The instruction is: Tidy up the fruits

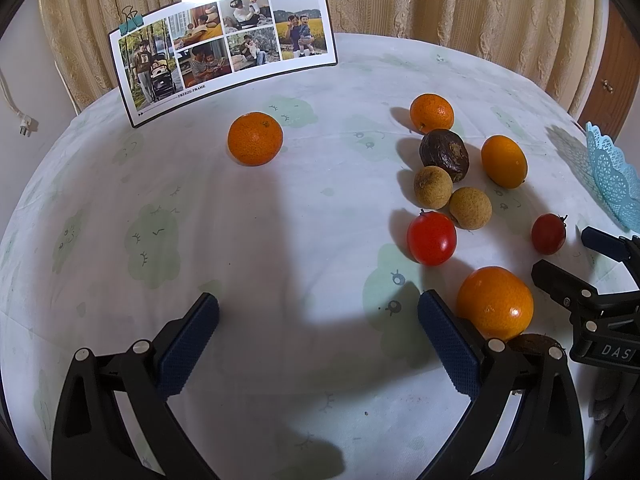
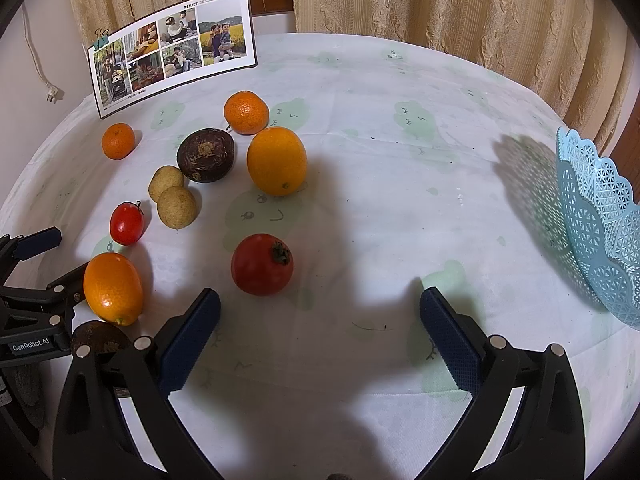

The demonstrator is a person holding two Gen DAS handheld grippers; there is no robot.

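Several fruits lie loose on the white tablecloth. In the right wrist view: oranges, a dark passion fruit, two tan longans, and red tomatoes. A light blue lace basket stands at the right edge. My right gripper is open and empty, just behind the near tomato. My left gripper is open and empty; an orange lies just outside its right finger. The basket shows at far right.
A photo collage card with teal clips stands at the back left. Curtains hang behind the table. Another dark fruit lies partly hidden behind my right gripper's left finger. The rounded table edge runs close on the left.
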